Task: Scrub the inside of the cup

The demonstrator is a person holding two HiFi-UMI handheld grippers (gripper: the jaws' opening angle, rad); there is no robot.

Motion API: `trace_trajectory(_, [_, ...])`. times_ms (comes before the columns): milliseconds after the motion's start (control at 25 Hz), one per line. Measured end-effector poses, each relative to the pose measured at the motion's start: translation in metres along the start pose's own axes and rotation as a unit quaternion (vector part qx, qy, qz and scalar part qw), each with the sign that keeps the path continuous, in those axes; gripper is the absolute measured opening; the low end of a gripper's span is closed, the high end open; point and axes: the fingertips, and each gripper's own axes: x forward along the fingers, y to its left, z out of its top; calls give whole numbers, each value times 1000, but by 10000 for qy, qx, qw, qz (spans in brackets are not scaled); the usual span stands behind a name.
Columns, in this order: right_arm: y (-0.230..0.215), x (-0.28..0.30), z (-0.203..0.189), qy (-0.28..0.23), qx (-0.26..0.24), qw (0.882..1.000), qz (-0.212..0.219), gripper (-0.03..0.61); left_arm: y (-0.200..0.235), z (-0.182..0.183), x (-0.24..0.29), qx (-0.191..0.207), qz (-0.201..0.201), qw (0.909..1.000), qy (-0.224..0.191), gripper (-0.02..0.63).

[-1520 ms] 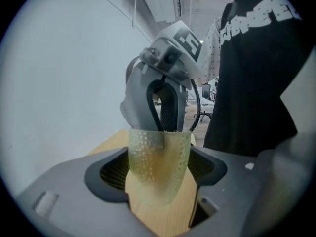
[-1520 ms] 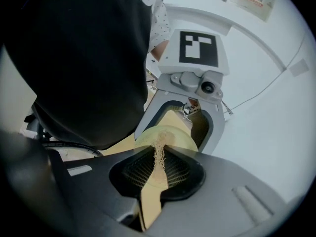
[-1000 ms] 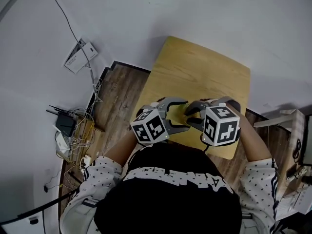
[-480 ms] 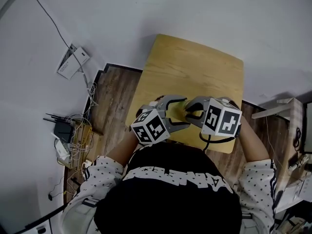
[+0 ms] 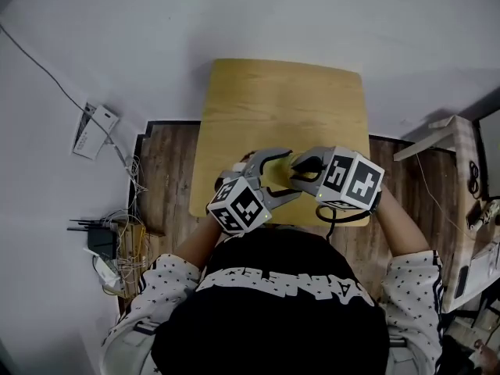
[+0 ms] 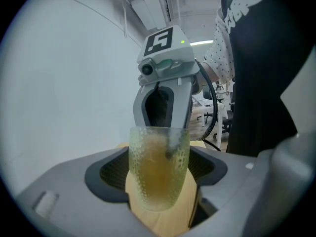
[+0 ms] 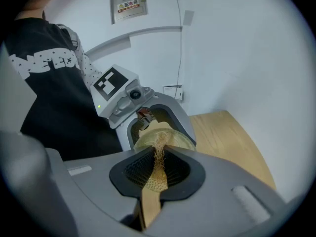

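Left gripper [image 5: 286,175] clamped on cup [image 6: 158,157], pads pressing both sides of the wall. Cup translucent, yellowish, dimpled. Held off the table [image 5: 281,100], above its near edge, close to the person's torso. Long axis running along the left jaws: base back toward that gripper's body, mouth pointing away, straight at the right gripper [image 5: 301,170]. In the head view, lying roughly sideways between the two grippers, not upright. Right gripper closed tight on a thin tan scrubber [image 7: 157,179], jaws nearly together with only the strip between them. Scrubber's frayed end reaching forward past the rim and into the mouth. In the left gripper view, a dark smudge behind the wall near the rim, inside the cup. Grippers tip to tip, nearly touching.
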Motion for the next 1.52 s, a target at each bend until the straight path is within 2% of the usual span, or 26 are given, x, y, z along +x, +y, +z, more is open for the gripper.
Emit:
trace_trajectory(240, [-8,-13,-17,-289,961,9945,-295,51,-7,9,21,210,-206,9995,-133,365])
trace_trajectory(600, [-15,-29,-35,-666,1851,9783,-653,51,-14,20,41,452,-323,9983,-188,366])
trace_trajectory(920, [-20,-38,-41,-1211,2702,9522,-746,51,-17,25,49,688,-279,9971,-165,366])
trace_trajectory(1200, [-24,-43,-41,-1782,3412,9203,-696,51,-15,26,50,870,-163,9960,-127,365])
trace_trajectory(1360, [-26,-42,-43,-1972,3643,9075,-696,51,-15,24,52,948,-109,9954,-41,366])
trace_trajectory(1520, [-29,-46,-44,-2254,3977,8874,-602,51,-14,24,54,1005,-84,9949,-3,367])
